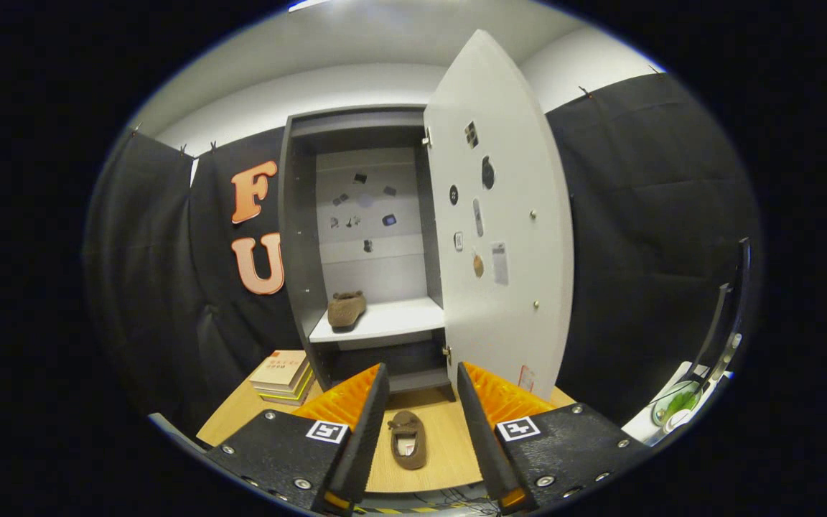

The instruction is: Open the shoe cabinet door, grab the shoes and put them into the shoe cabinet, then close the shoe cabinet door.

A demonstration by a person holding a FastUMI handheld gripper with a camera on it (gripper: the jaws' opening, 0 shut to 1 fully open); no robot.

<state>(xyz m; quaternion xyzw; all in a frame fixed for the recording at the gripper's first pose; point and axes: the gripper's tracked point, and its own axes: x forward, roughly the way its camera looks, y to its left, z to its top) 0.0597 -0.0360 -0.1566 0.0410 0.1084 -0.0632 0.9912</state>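
The gripper (422,424) is hanging with jaws spread, empty, above the brown slipper (408,438) lying on the worktop (449,438); its mate (346,309) is sitting on the cabinet shelf (392,319). A skewed descent risks nudging it aside; the open door (500,215) could snag the carry.

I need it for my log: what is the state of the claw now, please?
Claw: open, holding nothing; its fingers stand apart on either side of the brown shoe on the table, not touching it.

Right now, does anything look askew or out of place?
Nothing damaged. One brown slipper sits on the white cabinet shelf; its mate lies on the wooden table between the open tool's fingers.
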